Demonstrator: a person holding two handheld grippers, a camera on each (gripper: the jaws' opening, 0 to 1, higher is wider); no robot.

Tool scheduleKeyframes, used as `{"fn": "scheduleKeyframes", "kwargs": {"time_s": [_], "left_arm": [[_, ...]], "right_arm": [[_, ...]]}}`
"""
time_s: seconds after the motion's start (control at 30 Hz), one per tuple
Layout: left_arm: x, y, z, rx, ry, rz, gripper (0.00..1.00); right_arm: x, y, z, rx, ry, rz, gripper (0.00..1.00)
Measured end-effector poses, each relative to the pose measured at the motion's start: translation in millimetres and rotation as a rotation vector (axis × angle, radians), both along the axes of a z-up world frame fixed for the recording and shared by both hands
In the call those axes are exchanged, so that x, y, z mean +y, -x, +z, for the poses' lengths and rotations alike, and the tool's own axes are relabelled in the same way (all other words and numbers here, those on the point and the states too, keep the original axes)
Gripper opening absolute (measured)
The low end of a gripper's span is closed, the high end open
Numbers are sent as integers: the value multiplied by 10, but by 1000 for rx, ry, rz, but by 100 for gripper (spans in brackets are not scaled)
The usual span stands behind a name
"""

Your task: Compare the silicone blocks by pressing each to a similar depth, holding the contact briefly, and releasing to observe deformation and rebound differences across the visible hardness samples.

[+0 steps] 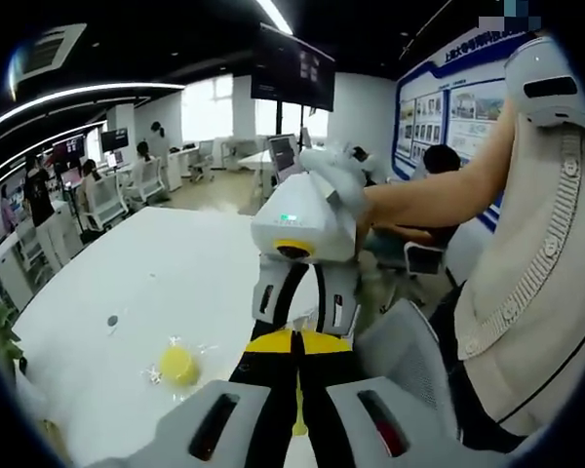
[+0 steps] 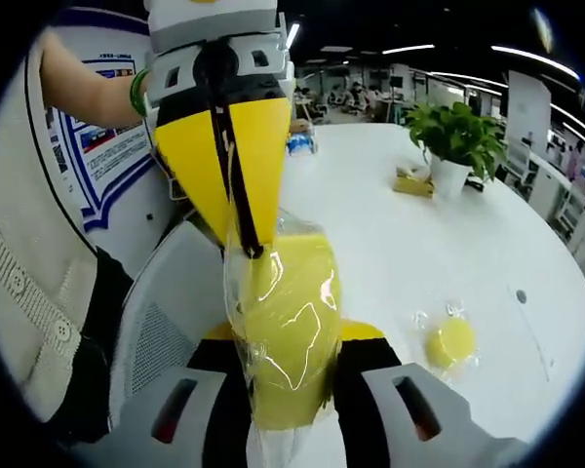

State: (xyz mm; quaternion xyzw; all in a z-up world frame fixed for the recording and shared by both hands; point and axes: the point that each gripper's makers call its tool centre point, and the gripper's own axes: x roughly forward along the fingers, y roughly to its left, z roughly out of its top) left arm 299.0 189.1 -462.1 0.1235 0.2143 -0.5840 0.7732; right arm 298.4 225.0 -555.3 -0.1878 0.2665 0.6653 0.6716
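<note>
A yellow silicone block (image 2: 291,336) in a clear plastic bag hangs between the two grippers, off the near edge of the white table (image 2: 390,224). My right gripper (image 2: 291,341) is shut on the bagged block from both sides. My left gripper (image 2: 249,244) reaches down from the top of the right gripper view, its yellow jaws pinched shut on the bag's top. In the left gripper view, my left gripper (image 1: 297,341) meets the right gripper (image 1: 302,312) tip to tip. A second, round yellow block (image 1: 178,366) (image 2: 450,341) in clear wrap lies on the table.
A potted plant (image 2: 455,136) and a small yellow box (image 2: 411,182) stand farther along the table. A white mesh chair (image 1: 409,361) is beside the person holding the grippers. A dark round spot (image 1: 112,320) marks the tabletop. Desks and several people fill the room behind.
</note>
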Motion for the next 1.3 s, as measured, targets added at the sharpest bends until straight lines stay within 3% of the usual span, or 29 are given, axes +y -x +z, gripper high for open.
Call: {"fn": "scheduleKeyframes", "kwargs": {"time_s": [0.4,0.57,0.67,0.8,1.1,1.3], "left_arm": [[47,-68,-16,25,19,50,0],[70,-86,-56,28,11,64,0],[98,-115,-67,40,20,84,0],[134,-152,-66,50,30,110,0],[277,-263,-75,85,78,195,0],[443,-381,-124,109,117,267,0]], "right_arm": [[-111,-86,30,16,-43,-100,46],[-191,-221,88,-43,-118,-206,58],[-275,-225,130,-8,-171,-274,59],[-404,-235,183,-36,-188,-325,61],[-670,-264,564,-54,-391,-499,60],[-842,-199,723,-72,-443,-567,64]]}}
